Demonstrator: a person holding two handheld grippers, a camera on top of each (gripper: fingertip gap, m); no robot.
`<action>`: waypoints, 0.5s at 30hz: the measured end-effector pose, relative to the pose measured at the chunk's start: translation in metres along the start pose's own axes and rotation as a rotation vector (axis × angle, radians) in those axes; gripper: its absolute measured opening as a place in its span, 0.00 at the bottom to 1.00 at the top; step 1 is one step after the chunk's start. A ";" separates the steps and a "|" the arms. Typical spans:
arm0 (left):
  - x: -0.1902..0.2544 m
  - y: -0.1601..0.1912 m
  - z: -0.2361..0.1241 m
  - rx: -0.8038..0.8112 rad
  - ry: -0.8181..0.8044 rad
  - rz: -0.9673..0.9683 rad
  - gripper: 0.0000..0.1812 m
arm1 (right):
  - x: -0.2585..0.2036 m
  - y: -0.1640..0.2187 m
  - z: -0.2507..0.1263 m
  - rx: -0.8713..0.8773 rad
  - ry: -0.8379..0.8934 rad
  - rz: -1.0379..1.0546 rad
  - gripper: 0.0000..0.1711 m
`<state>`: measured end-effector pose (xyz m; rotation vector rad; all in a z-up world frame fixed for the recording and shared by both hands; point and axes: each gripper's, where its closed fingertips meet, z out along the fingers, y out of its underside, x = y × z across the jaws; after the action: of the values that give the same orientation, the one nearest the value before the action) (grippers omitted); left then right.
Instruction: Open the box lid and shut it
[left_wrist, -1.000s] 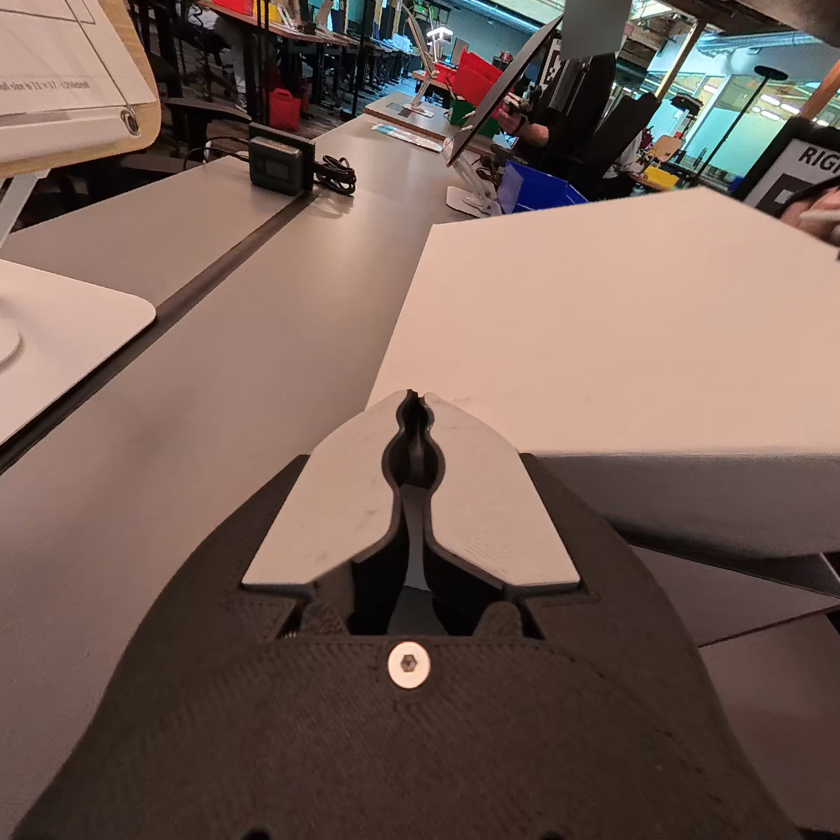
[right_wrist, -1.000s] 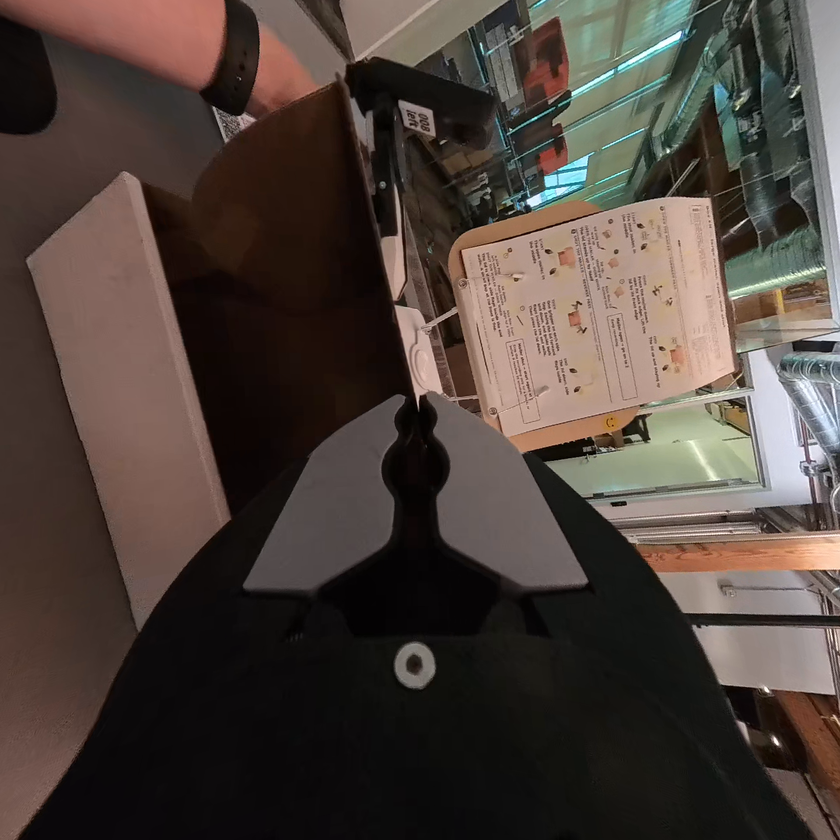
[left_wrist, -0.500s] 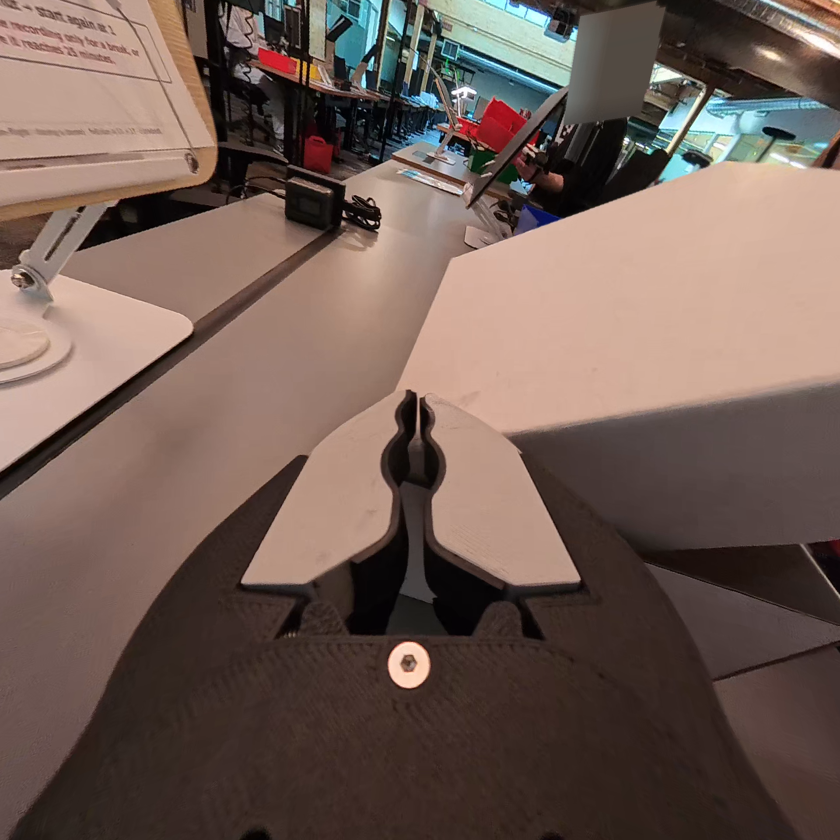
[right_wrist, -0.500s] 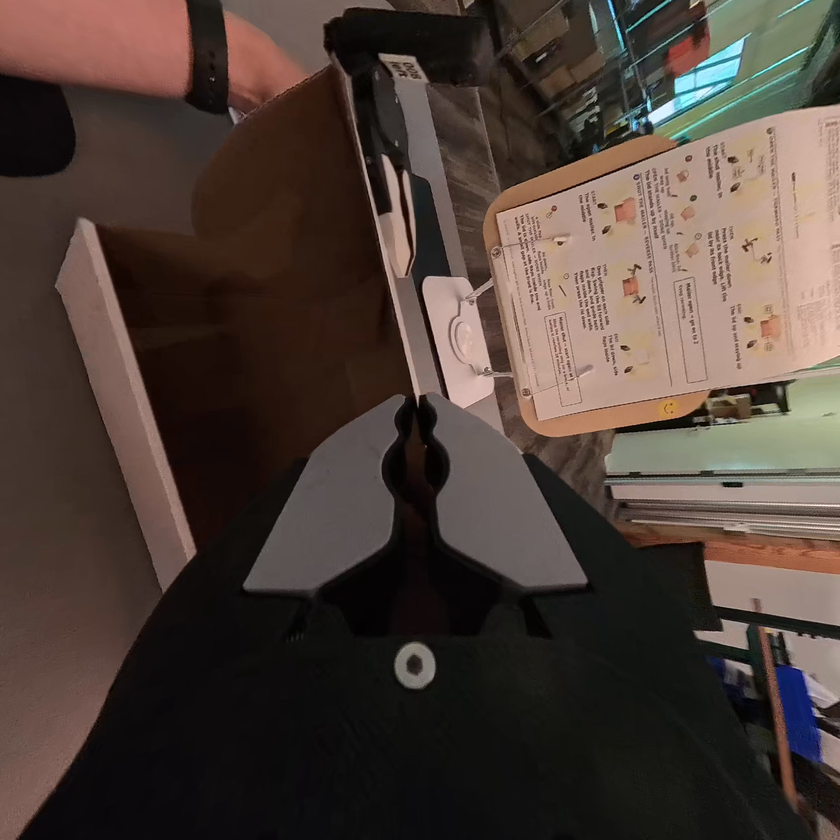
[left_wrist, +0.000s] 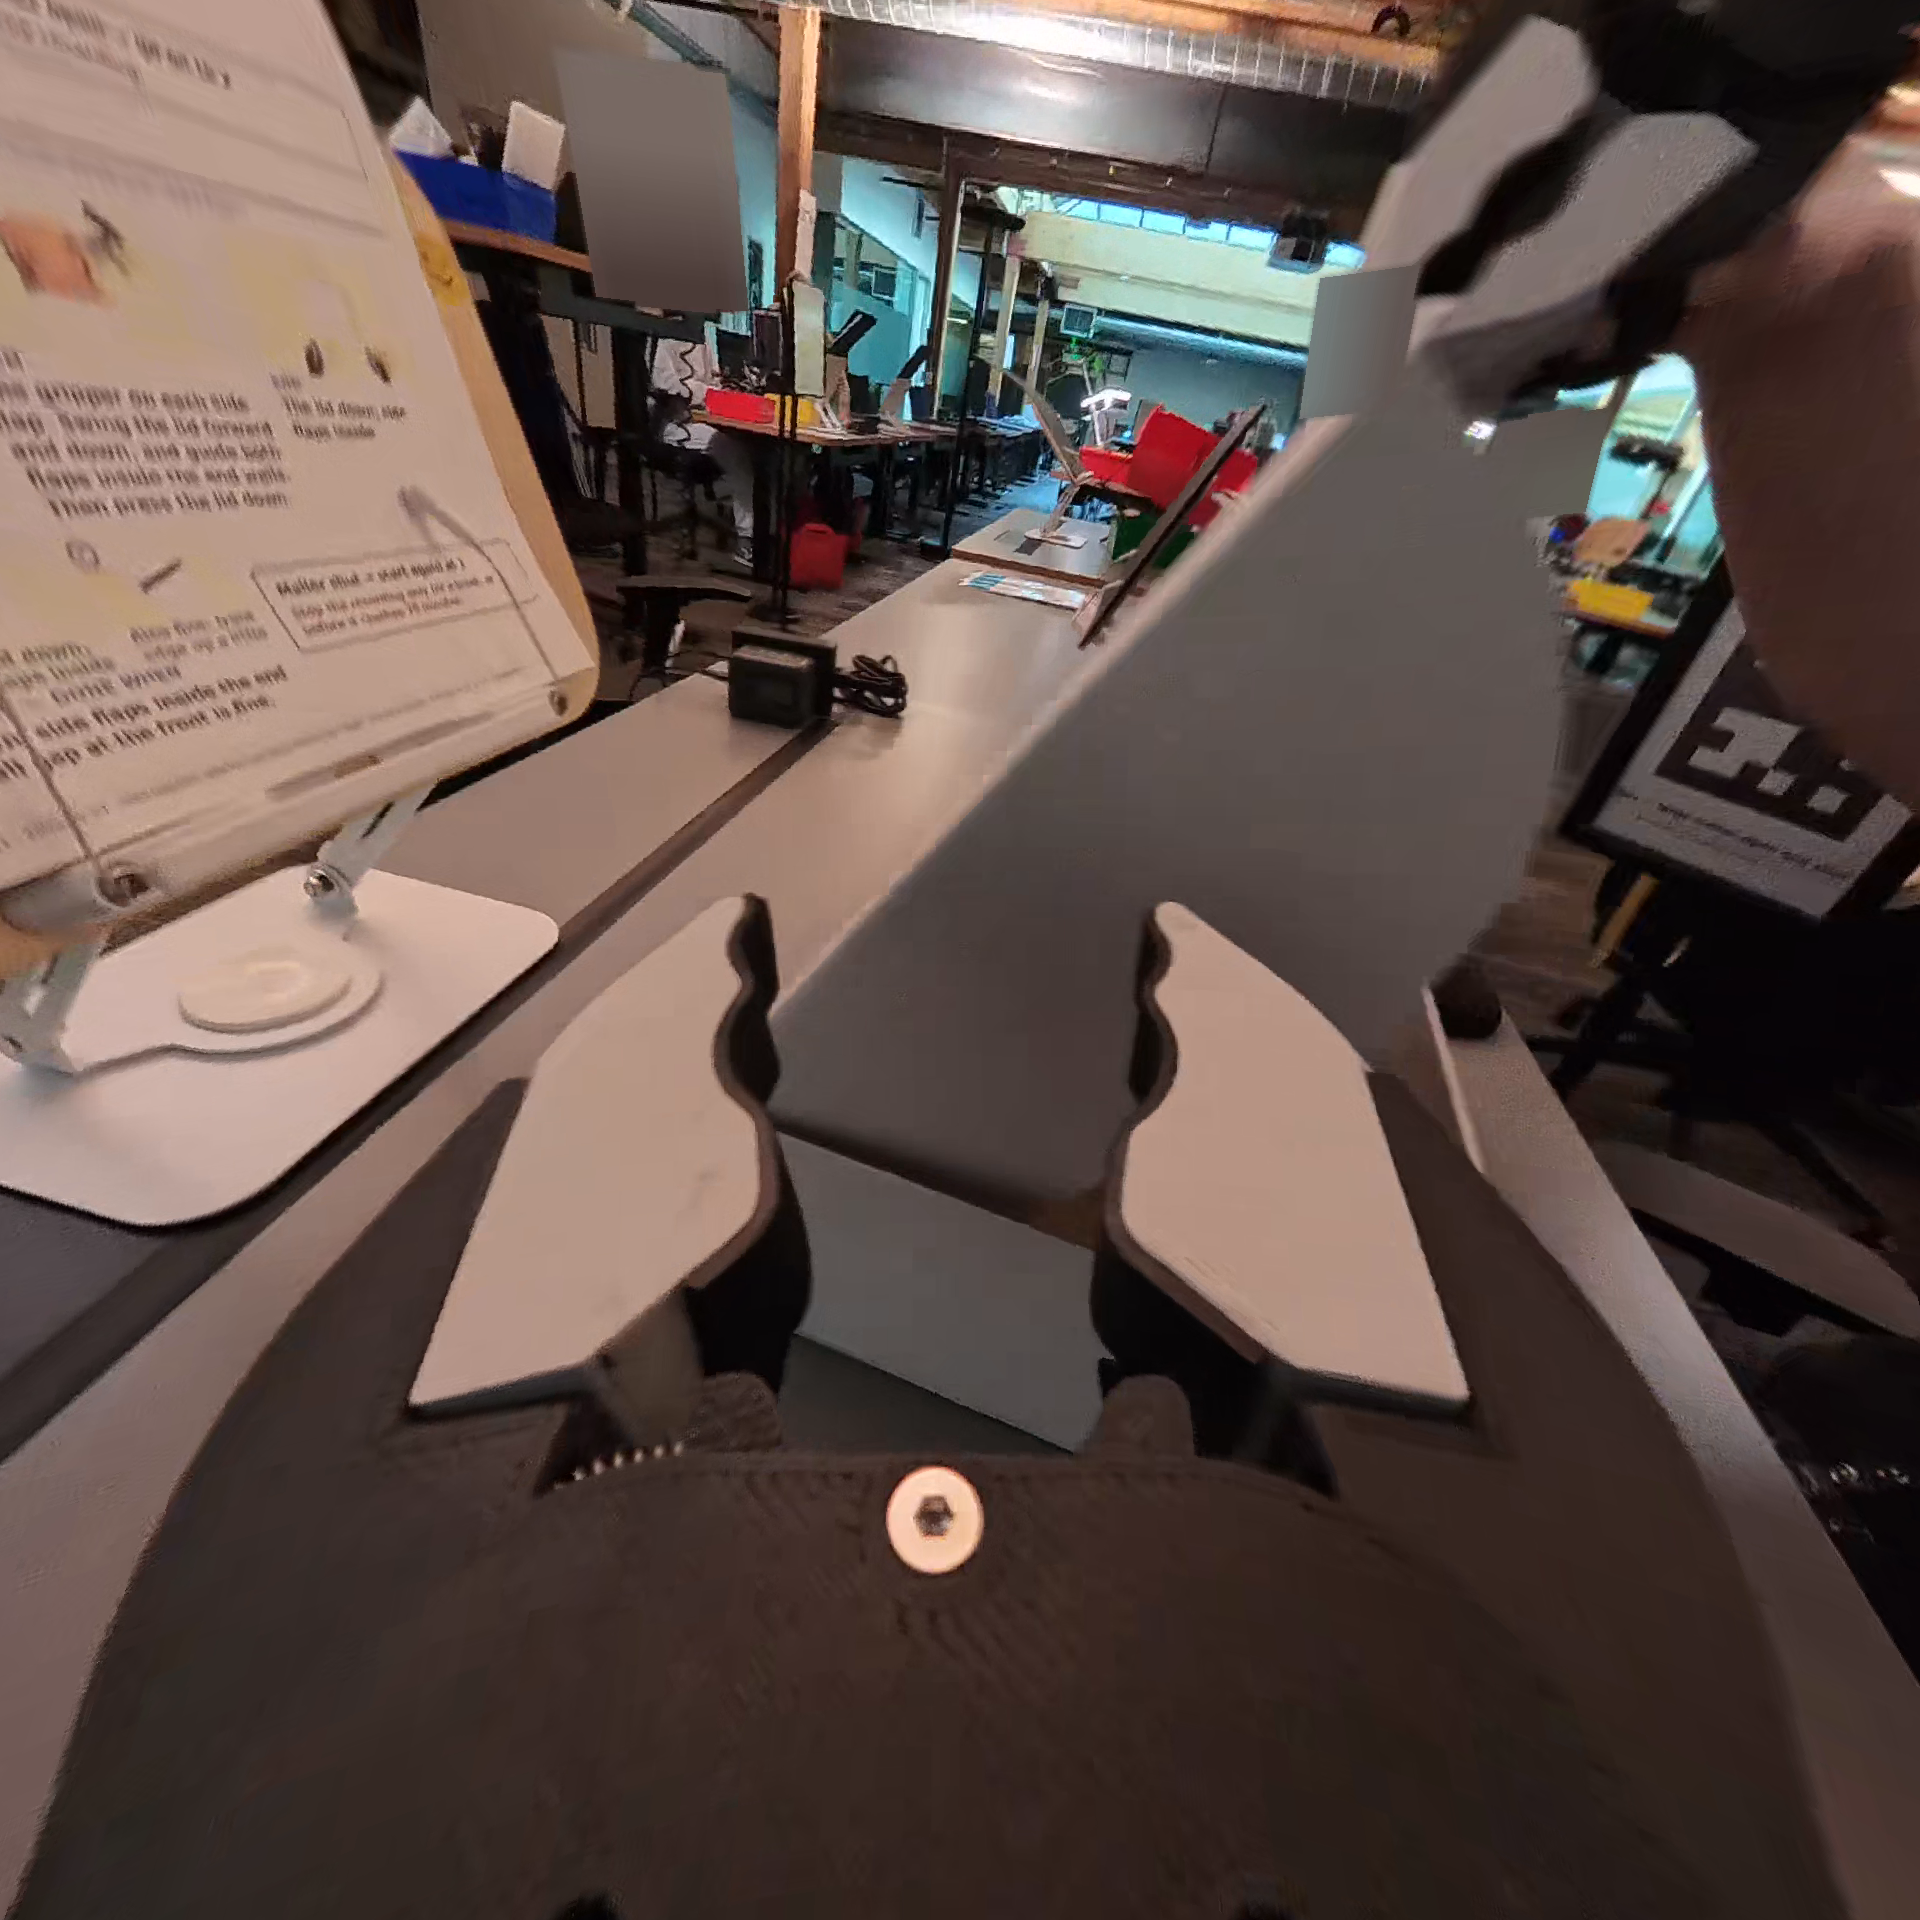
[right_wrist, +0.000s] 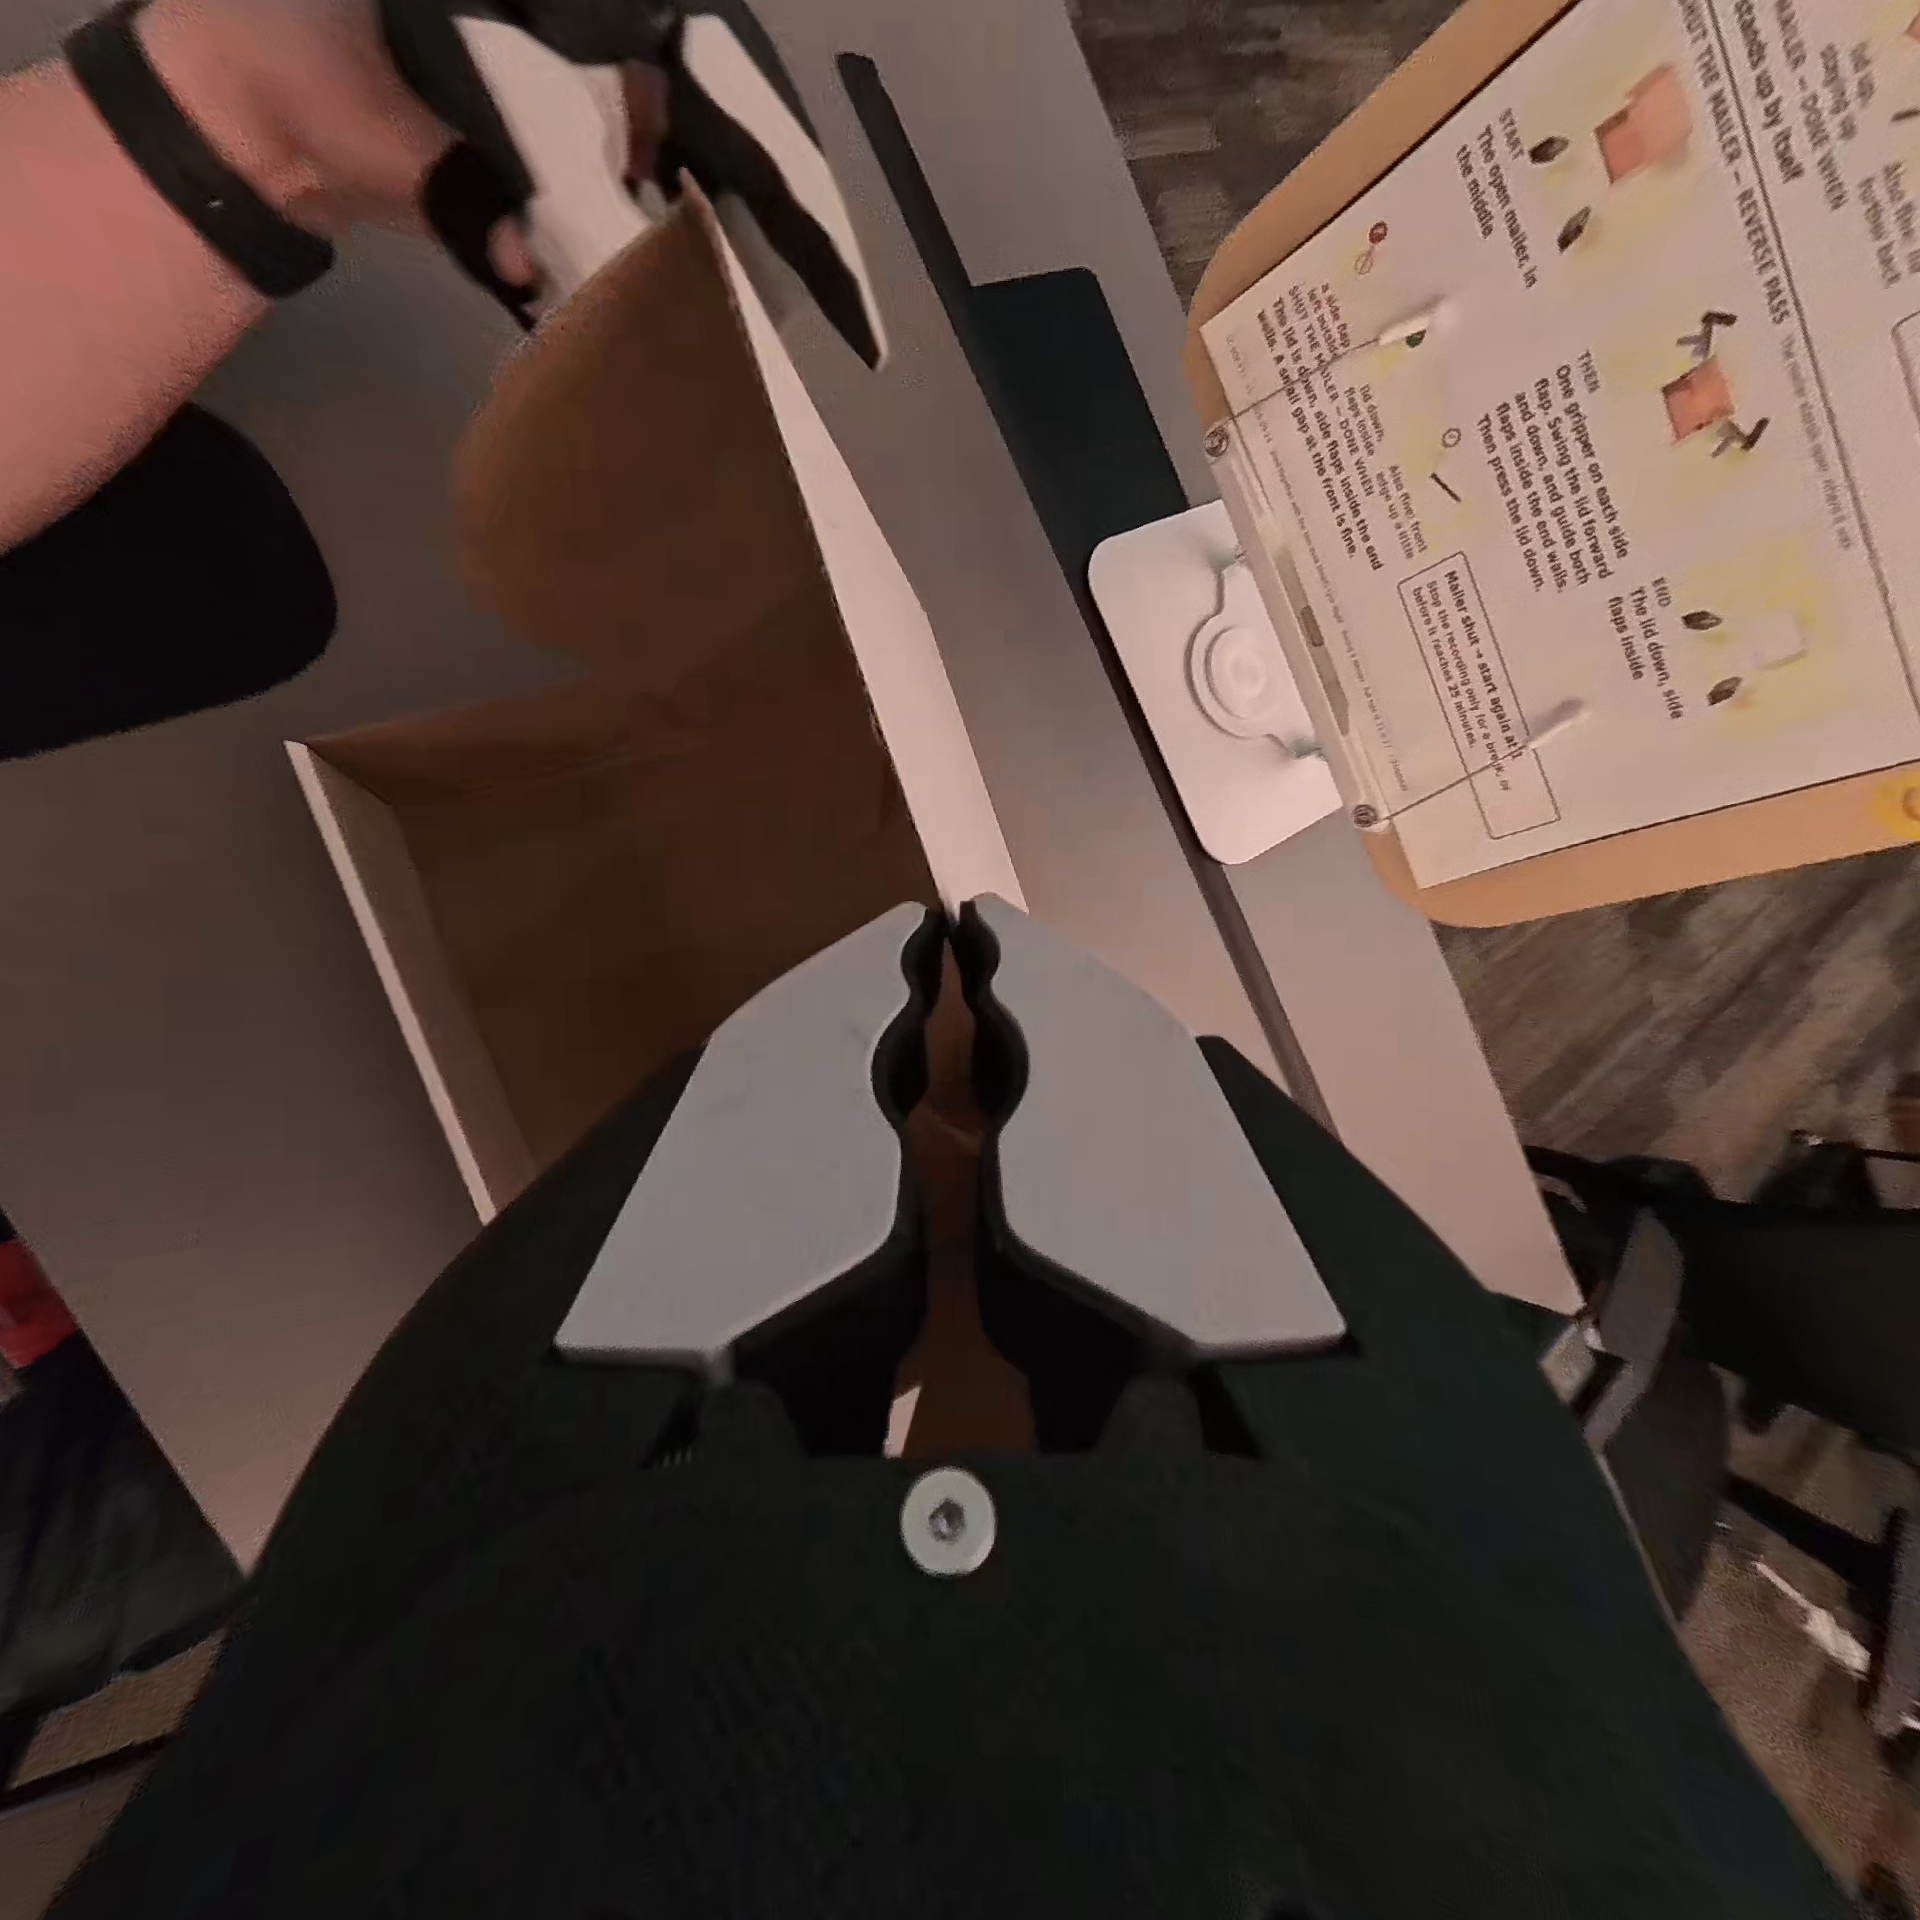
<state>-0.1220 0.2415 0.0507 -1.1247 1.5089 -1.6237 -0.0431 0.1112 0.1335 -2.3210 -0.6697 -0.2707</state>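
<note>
Standing raised: one lid (left_wrist: 1226, 748), one box (right_wrist: 395, 914)

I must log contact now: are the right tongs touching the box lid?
Touching. The right wrist view shows the right tongs shut on the edge of the raised box lid.

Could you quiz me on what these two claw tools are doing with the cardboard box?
1. True or false: the left gripper is clamped on the lid.
2. Which tool grips the lid's edge? A) the right gripper B) the left gripper C) neither
3. Fill in: the box stands open, and its inside is ____ in colour.

Key
1. False: its jaws stand wide apart, with the raised white lid seen between them.
2. A: its jaws are shut on the lid's edge.
3. Brown; the outside is white.
</note>
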 end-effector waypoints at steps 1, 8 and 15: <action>0.010 -0.004 -0.001 -0.003 -0.005 0.022 0.40 | 0.005 -0.002 0.002 -0.004 -0.028 0.018 0.02; 0.055 0.009 0.010 -0.131 -0.227 0.111 0.46 | 0.038 -0.012 0.011 -0.026 -0.131 0.138 0.02; 0.003 0.064 0.042 -0.320 -0.670 0.120 0.28 | 0.049 -0.016 0.015 0.003 -0.193 0.182 0.02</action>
<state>-0.0919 0.2122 -0.0135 -1.5216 1.3580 -0.8048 -0.0100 0.1506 0.1492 -2.4062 -0.5452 0.0384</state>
